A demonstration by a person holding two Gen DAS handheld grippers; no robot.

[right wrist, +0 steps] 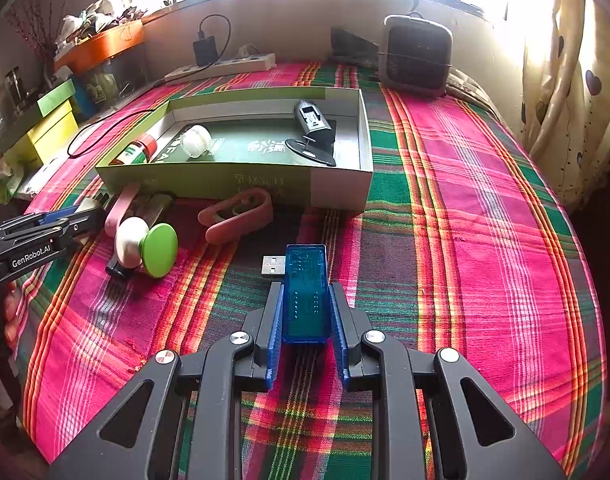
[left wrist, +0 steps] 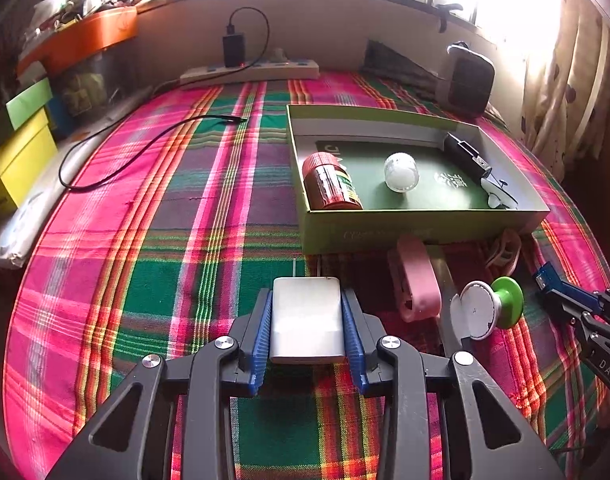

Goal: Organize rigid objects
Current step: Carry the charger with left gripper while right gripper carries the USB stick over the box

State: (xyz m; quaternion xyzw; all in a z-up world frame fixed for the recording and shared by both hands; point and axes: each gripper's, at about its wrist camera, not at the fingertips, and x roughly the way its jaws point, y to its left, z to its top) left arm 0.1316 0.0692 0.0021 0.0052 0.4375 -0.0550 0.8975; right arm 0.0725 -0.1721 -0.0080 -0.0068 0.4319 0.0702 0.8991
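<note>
Both claws loaded: left claw [left wrist: 307,320] clamps white charger [left wrist: 307,322], right claw [right wrist: 305,312] clamps blue USB stick [right wrist: 306,292], green box [left wrist: 421,232] ahead of each; mid-carry, next means lifting over box wall, releasing inside.

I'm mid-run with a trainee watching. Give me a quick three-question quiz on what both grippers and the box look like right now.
1. True or false: the left gripper is shut on a white charger block.
2. What does the right gripper hold? A) green knob B) translucent blue USB stick C) pink clip
3. Fill in: the red-capped bottle lies inside the ____.

Key
1. True; the pads press on both its sides.
2. B, the translucent blue USB stick, its metal plug pointing left.
3. The open green box, along with a white round jar.
</note>
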